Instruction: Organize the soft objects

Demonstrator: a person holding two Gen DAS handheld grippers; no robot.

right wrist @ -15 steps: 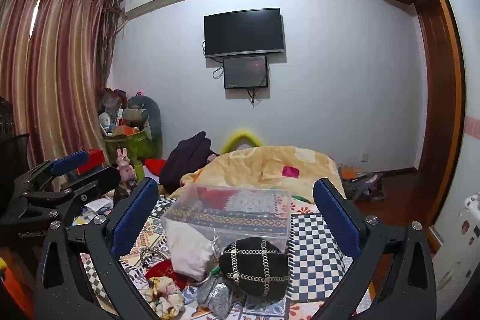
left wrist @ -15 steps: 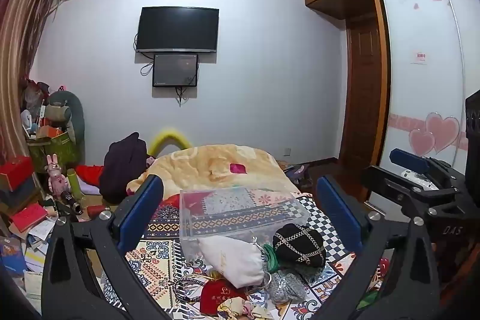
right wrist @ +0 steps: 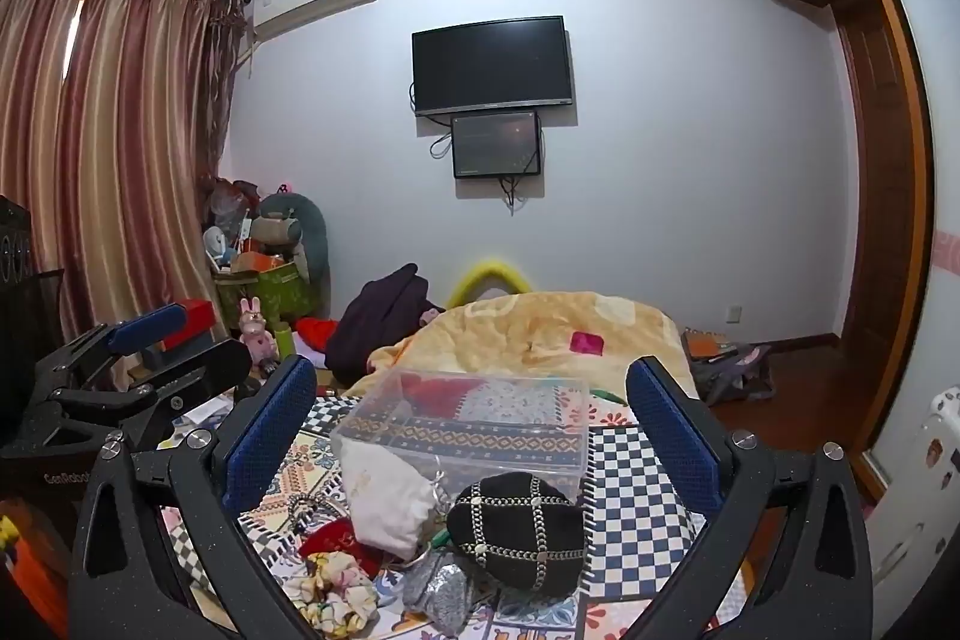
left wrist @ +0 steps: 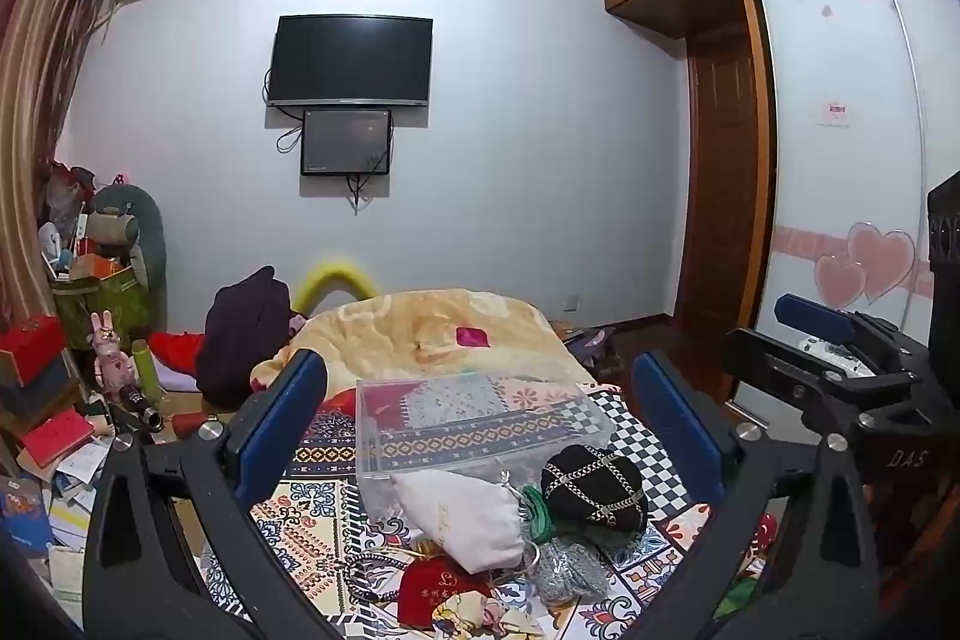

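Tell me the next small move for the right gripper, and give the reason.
Probably lower the right gripper toward the black pouch and close on it. Both grippers are open and hold nothing, the pouch lies nearest, between the right gripper's fingers, and the clear box just behind it looks empty. The white pouch suits the left gripper.

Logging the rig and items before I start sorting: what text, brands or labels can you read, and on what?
"DAS": on the right tool body, seen from the left wrist.
"GenRobot", cut off: on the left tool body, seen from the right wrist.
Gold characters on the red pouch: too blurred.
Wardrobe sticker: too small.
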